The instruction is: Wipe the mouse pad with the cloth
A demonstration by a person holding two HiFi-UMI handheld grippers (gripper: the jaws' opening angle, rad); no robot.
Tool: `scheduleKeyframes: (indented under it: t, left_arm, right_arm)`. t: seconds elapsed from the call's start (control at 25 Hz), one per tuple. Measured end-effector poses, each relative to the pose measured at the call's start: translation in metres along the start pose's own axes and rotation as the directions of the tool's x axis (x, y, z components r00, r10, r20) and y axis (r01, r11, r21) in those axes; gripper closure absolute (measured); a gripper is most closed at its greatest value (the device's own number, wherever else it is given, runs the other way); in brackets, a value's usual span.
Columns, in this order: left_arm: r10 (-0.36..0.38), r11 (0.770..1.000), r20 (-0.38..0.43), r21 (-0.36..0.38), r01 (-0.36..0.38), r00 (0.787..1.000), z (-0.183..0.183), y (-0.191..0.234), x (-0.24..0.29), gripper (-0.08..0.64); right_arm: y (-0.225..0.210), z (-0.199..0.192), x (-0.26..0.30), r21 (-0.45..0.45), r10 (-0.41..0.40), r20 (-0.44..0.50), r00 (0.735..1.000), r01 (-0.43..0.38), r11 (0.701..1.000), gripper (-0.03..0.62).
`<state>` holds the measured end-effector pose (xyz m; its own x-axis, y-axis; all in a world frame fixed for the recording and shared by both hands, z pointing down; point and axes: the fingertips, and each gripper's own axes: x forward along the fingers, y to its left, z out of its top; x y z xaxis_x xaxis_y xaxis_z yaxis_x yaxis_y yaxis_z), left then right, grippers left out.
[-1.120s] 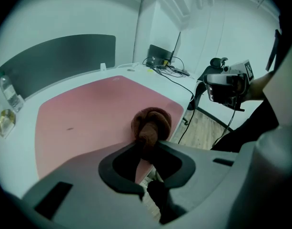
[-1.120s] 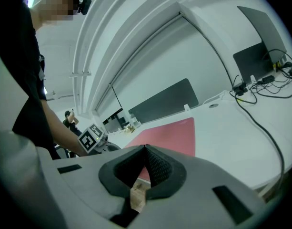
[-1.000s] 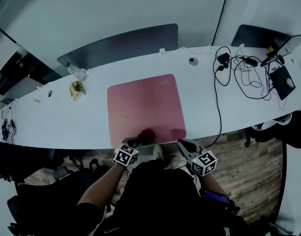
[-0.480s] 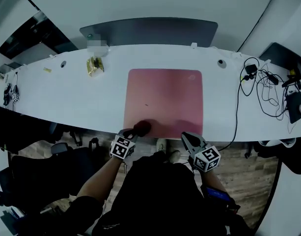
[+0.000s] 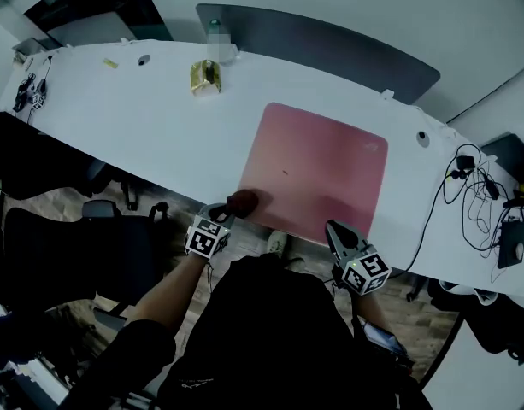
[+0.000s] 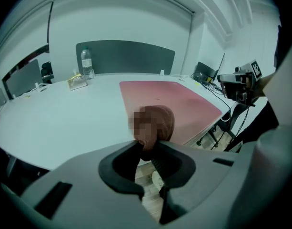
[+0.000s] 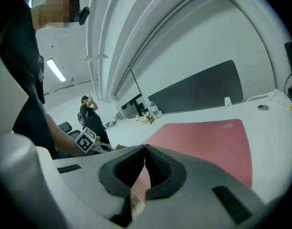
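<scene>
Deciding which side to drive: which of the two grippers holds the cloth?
The left gripper, shut on the bunched reddish-brown cloth at the pink mouse pad's near edge. The right gripper is shut on nothing.

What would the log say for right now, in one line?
left hand-held gripper: shut on cloth | cloth: at mouse pad near edge | right hand-held gripper: shut, empty

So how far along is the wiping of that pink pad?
Done: the cloth is clamped in the left gripper. In hand: it is at the near left corner of the mouse pad. Left: apparently nearly the whole pad, where a dark speck shows. The right gripper is shut, empty.
</scene>
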<state>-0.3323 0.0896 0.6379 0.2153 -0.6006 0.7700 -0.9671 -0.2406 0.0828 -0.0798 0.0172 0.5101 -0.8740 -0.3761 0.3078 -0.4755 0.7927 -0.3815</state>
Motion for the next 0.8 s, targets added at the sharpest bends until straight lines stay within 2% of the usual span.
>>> scheduleKeyframes:
  t: [0.24,0.4,0.48,0.64,0.8]
  left_arm:
    - [0.038,0.994,0.069,-0.105,-0.031,0.997,0.001,0.015,-0.009,0.488]
    - [0.064,0.986,0.136,-0.163,-0.042,0.989,0.022,0.030,-0.015,0.488]
    - [0.073,0.983,0.128,-0.175,-0.050,0.989,0.030,0.036,-0.009,0.488]
    - [0.057,0.991,0.058,-0.126,-0.050,0.997,0.036,0.037,0.008,0.488]
    - [0.014,0.998,0.035,-0.067,-0.011,0.999,0.045,0.019,0.016,0.488]
  right_arm:
    - [0.001,0.016,0.011,-0.045,0.025,-0.023,0.999,-0.026,0.999,0.566]
    - [-0.001,0.024,0.012,-0.055,0.013,-0.020,1.000,-0.014,0.998,0.566]
    - [-0.005,0.026,0.009,-0.058,-0.002,-0.022,1.000,0.001,0.998,0.566]
    - [-0.010,0.028,0.006,-0.058,-0.035,-0.022,0.999,0.034,0.998,0.566]
    - [-0.019,0.032,0.000,-0.044,-0.082,0.005,0.997,0.083,0.996,0.566]
